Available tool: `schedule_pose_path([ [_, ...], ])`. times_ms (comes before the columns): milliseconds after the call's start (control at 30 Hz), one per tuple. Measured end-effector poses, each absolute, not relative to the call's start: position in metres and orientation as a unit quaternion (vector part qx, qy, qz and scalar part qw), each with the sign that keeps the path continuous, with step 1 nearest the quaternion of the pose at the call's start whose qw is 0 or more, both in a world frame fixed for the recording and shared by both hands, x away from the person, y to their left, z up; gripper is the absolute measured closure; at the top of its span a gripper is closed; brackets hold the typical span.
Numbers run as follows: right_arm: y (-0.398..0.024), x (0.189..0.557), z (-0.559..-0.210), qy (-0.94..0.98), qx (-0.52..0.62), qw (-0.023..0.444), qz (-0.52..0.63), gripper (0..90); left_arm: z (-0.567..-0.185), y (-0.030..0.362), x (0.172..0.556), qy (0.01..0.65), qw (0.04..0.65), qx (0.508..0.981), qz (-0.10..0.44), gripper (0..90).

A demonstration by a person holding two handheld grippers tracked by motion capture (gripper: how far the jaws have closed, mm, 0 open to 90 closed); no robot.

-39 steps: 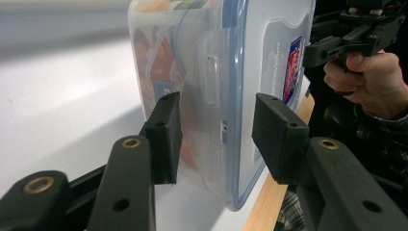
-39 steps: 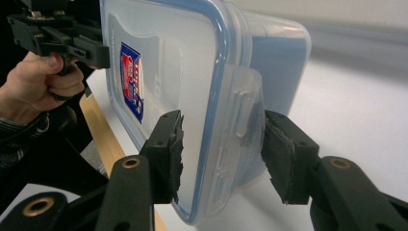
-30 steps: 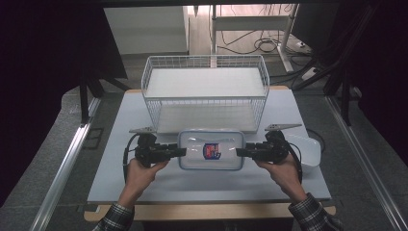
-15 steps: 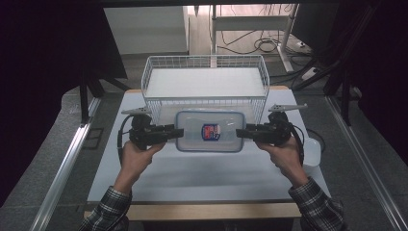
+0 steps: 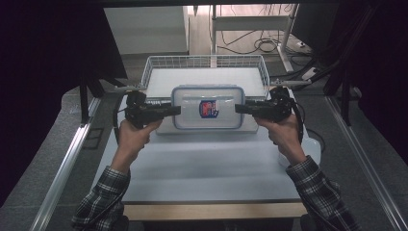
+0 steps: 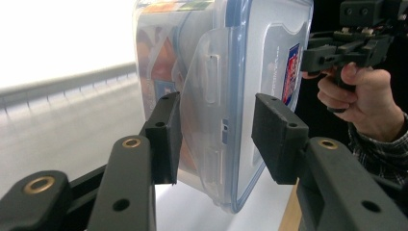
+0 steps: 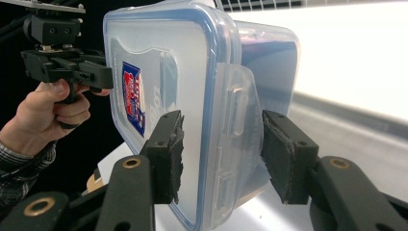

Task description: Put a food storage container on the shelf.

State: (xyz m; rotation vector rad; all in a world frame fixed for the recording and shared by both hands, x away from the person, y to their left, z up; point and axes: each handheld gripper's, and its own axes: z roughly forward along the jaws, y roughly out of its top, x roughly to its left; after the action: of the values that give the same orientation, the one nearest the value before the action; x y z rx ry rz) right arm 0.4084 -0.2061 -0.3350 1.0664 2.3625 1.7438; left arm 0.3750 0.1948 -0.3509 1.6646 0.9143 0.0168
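From the high view, a clear lidded box (image 5: 208, 107) hangs in the air between the two grippers, level, above the far part of the tabletop (image 5: 202, 168) and overlapping the near rim of the wire basket (image 5: 262, 67) that stands at the far edge. The left gripper (image 5: 174, 110) clamps the box's left end and the right gripper (image 5: 239, 109) its right end. A red and blue label sits on the lid. A hand (image 5: 133, 134) in a plaid sleeve holds each gripper from the near side.

In the left gripper view, the left gripper (image 6: 216, 132) has its jaws clenched on the box (image 6: 226, 72) at its side latch flap, one pad on the base side and one on the lid side. The right gripper (image 6: 315, 52) grips the far end.

In the right gripper view, the right gripper (image 7: 221, 147) likewise grasps the box (image 7: 168, 62) across its latch flap, pads on both faces. The left gripper (image 7: 107, 77) holds the opposite end.
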Motion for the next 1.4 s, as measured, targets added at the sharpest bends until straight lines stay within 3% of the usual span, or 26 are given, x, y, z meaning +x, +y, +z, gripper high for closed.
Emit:
schedule_pose_path([
  [500,-0.201,0.45,-0.308,0.741,0.354,0.01,0.571,51.2,-0.32,0.199,0.421,0.403,0.591,0.699,0.003,54.5],
  [933,-0.197,0.483,-0.297,0.73,0.376,0.021,0.57,50.3,-0.325,0.199,0.453,0.42,0.6,0.681,-0.007,54.0],
  [1400,-0.189,0.499,-0.301,0.731,0.395,0.026,0.556,47.4,-0.328,0.195,0.462,0.437,0.592,0.677,0.027,50.8],
])
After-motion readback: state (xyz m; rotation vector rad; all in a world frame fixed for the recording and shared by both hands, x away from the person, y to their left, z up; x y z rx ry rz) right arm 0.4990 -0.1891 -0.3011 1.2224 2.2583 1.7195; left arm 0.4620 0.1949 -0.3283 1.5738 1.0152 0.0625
